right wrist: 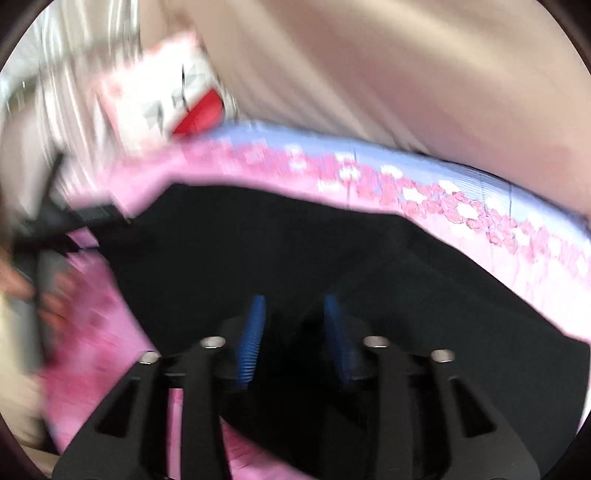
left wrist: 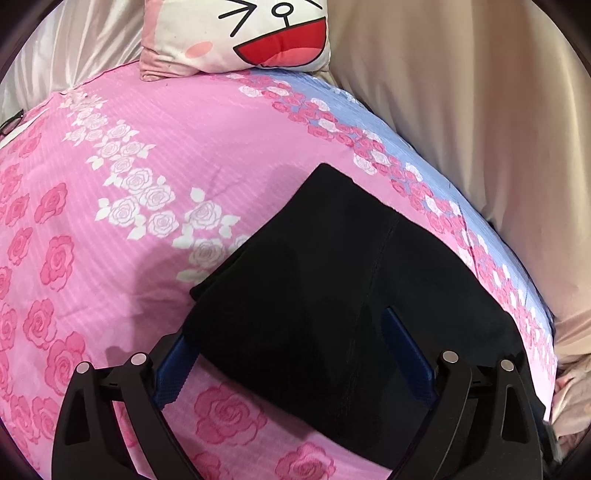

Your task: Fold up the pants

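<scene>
Black pants (left wrist: pixel 332 258) lie folded into a compact slab on the pink rose bedspread (left wrist: pixel 110 258). My left gripper (left wrist: pixel 284 326) stands wide open over the slab's near end. Its right blue pad (left wrist: pixel 402 343) rests on top of the cloth, and its left pad (left wrist: pixel 170 369) is partly hidden by the slab's left edge. The right wrist view is blurred. There the pants (right wrist: pixel 258 240) fill the middle, and my right gripper (right wrist: pixel 294 300) hovers over them, its blue pads (right wrist: pixel 253 339) apart and not pressing any cloth.
A cartoon-face pillow (left wrist: pixel 240 33) sits at the head of the bed. Beige fabric (left wrist: pixel 480 110) hangs along the bed's blue edge on the right. Glasses (left wrist: pixel 11 123) lie at the far left. A hand with a black tool (right wrist: pixel 40 236) shows blurred at the left.
</scene>
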`<state>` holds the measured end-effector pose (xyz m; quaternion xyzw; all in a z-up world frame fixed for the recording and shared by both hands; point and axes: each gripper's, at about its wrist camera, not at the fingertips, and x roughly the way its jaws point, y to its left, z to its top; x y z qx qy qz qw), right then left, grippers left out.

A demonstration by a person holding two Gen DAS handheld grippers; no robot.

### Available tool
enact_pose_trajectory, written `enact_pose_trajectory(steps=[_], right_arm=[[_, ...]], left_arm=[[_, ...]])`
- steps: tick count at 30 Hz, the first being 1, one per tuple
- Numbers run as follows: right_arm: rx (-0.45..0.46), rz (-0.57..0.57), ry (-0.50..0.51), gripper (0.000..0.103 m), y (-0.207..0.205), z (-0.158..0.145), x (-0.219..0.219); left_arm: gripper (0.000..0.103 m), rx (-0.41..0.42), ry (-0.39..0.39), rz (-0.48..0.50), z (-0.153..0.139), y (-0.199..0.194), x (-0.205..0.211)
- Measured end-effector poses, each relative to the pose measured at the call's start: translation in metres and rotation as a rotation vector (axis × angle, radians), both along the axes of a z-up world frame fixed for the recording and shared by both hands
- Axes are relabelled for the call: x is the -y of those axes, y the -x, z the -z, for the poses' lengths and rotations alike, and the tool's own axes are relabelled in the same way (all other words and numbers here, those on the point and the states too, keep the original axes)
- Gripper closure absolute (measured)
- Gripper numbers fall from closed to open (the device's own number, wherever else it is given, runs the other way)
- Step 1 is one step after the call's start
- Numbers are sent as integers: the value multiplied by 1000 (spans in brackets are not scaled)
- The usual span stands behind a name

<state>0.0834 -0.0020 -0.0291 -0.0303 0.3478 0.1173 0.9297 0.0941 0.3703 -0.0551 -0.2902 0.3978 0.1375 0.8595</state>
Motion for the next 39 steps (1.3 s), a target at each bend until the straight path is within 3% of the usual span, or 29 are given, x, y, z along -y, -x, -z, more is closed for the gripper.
enact_pose_trajectory(steps=[1, 5, 6, 9, 12, 17, 21, 24, 30, 34, 39], right_arm=[[39, 19, -19, 14, 8, -10, 7], [149, 98, 29, 14, 37, -42, 33], [149, 127, 51, 13, 40, -45, 39], [141, 216, 41, 12, 50, -49, 66], [129, 285, 5, 11, 60, -48, 91], [112, 396, -47, 10, 82, -45, 142], [114, 500, -106, 10, 102, -43, 180], [116, 575, -186, 10, 123, -39, 215], [136, 683, -262, 10, 170, -36, 272], [167, 742, -274, 10, 205, -38, 299], [190, 820, -293, 10, 242, -34, 334]], left_arm=[[12, 16, 12, -9, 0, 1, -2], [16, 41, 30, -21, 0, 1, -4], [27, 45, 29, -26, -1, 1, -3], [83, 54, 115, 31, 6, -6, -5], [85, 55, 110, 33, 4, -8, -3], [86, 94, 24, 41, -21, -7, 19], [86, 173, -113, 115, -66, -7, 63], [86, 243, -227, 232, -103, -8, 122], [86, 324, -326, 456, -136, -14, 244], [86, 300, -297, 627, -129, -21, 326], [86, 252, -329, 784, -100, -15, 411]])
